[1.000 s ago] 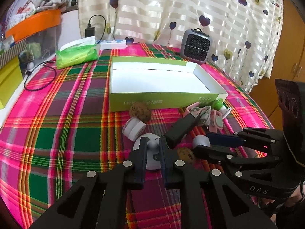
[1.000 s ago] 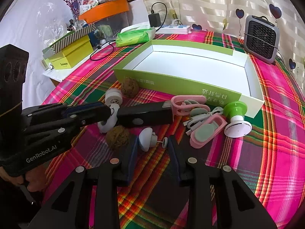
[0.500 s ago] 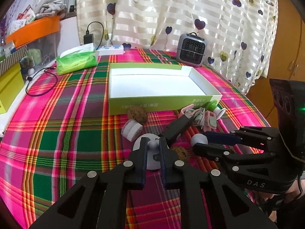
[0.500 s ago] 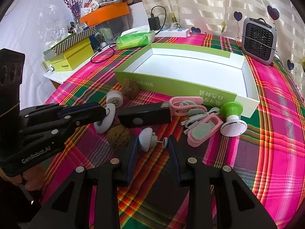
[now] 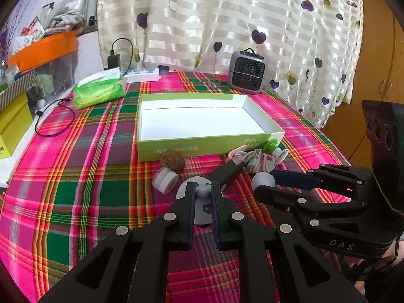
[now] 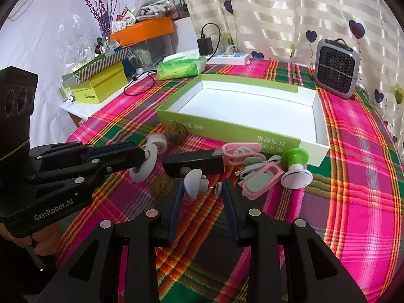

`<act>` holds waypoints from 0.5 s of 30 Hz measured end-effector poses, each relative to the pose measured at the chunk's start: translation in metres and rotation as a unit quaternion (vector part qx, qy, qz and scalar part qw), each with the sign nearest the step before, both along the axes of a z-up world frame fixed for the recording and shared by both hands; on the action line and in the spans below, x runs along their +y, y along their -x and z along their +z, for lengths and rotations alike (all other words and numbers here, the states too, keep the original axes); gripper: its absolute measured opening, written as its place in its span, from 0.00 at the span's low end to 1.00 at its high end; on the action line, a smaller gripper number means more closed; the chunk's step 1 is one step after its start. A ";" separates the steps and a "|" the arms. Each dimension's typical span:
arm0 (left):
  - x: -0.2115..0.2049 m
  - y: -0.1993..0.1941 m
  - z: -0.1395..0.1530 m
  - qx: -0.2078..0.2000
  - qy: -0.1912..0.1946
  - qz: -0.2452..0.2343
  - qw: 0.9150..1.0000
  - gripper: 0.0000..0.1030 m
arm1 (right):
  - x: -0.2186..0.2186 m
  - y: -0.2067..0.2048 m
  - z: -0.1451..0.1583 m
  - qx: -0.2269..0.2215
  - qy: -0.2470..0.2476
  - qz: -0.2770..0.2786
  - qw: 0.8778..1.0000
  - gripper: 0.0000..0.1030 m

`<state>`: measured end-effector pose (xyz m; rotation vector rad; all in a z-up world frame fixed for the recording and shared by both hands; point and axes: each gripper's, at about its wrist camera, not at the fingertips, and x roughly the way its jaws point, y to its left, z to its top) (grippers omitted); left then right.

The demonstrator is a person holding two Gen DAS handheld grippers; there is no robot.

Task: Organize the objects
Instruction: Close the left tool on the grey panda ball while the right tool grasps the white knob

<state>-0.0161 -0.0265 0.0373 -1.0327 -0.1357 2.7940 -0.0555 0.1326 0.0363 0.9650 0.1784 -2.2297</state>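
Observation:
My left gripper [image 5: 202, 192] is shut on a grey suction holder [image 5: 200, 210] and holds it above the plaid cloth; it also shows in the right wrist view [image 6: 144, 162]. My right gripper [image 6: 202, 192] is shut on a second grey knob piece [image 6: 193, 183], seen lifted in the left wrist view [image 5: 263, 180]. The empty green-and-white box [image 5: 202, 146] lies behind. In front of it lie two walnuts [image 6: 175, 132] [image 6: 161, 186], a white round piece [image 6: 157, 141], a black bar [image 6: 194, 162], pink clips [image 6: 260, 176] and a green-white suction cup [image 6: 295, 169].
A grey mini heater [image 6: 335, 68] stands at the back right. A green tissue pack [image 6: 181, 67], a power strip [image 6: 229, 58] and a black cable [image 5: 50, 121] lie at the back left. Yellow boxes [image 6: 98, 85] and an orange-lidded bin [image 6: 144, 30] stand beyond the table's left edge.
Both grippers have lifted with their grey pieces; the objects on the cloth look farther below. The other objects have not moved.

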 end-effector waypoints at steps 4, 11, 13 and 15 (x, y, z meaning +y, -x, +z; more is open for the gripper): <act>0.006 0.001 0.005 0.006 0.004 -0.005 1.000 0.10 | 0.003 0.000 0.004 0.008 0.000 -0.003 1.000 0.32; 0.009 0.008 0.007 0.006 0.005 -0.006 1.000 0.10 | 0.005 0.003 0.010 0.018 0.001 -0.006 1.000 0.32; 0.010 0.010 0.007 0.005 0.005 -0.006 1.000 0.10 | 0.005 0.003 0.010 0.019 0.001 -0.007 1.000 0.32; 0.011 0.010 0.007 0.005 0.005 -0.007 1.000 0.10 | 0.005 0.004 0.011 0.020 0.000 -0.008 1.000 0.32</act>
